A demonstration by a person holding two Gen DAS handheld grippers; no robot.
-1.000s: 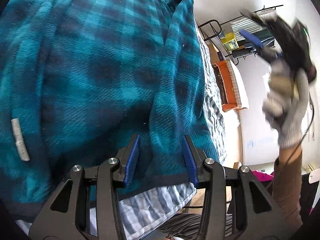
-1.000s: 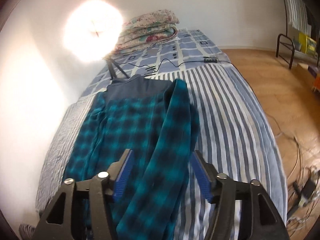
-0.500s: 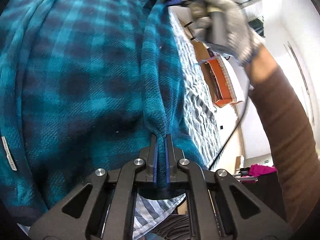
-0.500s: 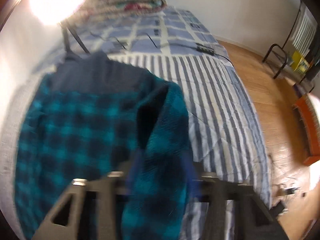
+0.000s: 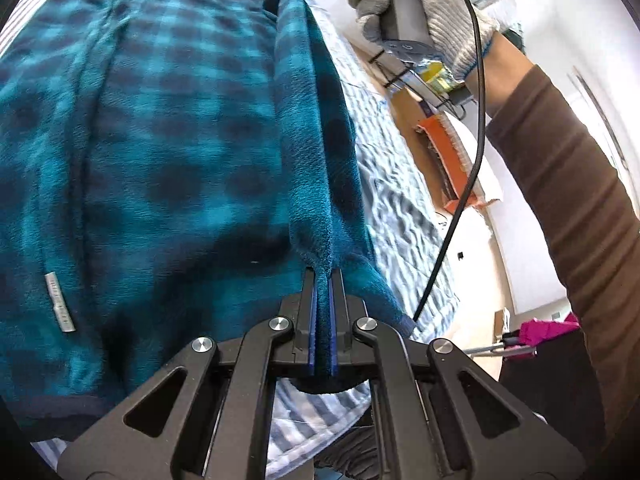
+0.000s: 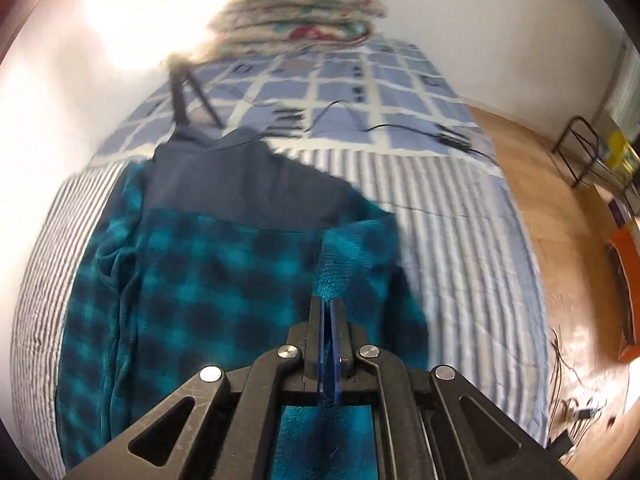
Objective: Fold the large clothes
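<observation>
Both tongs, left (image 5: 323,280) and right (image 6: 329,308), pinch my fleece (image 5: 168,140); its lower edge is cut off; gloved hand (image 5: 424,8) upper right, angled down.

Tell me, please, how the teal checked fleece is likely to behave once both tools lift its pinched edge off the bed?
The fleece will probably hang floppy: it already creases into a soft ridge where the left tool pinches it. It looks plush and thick, so the right tool likely will not slip. Being large, the unheld part may drag across the striped sheet.

Blown-out lamp glare, motion blur
</observation>
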